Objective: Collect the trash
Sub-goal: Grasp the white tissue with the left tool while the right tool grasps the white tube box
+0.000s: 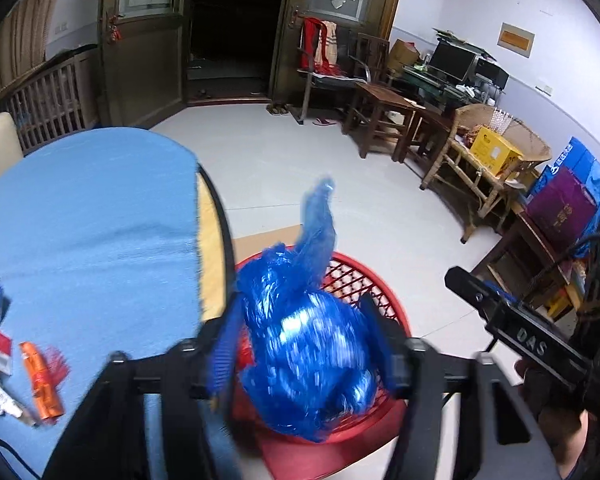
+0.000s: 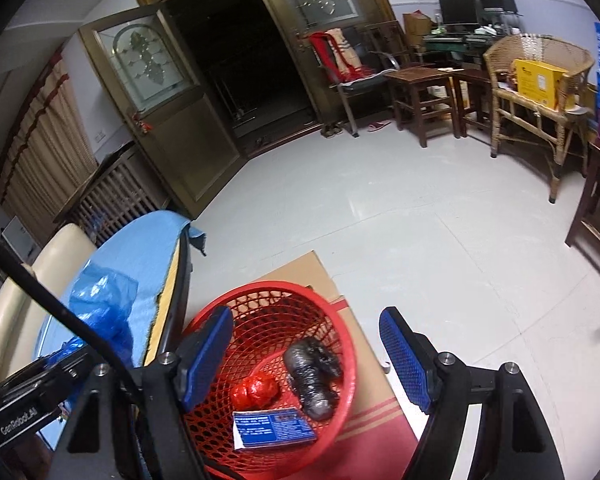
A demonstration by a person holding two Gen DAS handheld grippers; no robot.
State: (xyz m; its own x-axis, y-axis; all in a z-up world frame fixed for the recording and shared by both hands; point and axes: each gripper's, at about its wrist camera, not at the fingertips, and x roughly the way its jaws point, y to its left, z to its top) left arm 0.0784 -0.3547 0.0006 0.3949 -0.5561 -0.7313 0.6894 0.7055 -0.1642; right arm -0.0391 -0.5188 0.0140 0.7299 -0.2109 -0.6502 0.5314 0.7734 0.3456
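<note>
Left wrist: blue bag [image 1: 308, 356] between left tool [image 1: 300, 344] pads, over red basket [image 1: 364, 276].

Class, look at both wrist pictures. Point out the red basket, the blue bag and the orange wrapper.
Red basket [image 2: 340, 344]: right wrist view, on its mesh wall.
Blue bag [image 1: 312, 356]: left wrist view, on its crinkled middle, between the gripper fingers.
Orange wrapper [image 1: 42, 380]: left wrist view, on its middle, lying on the blue cloth.
</note>
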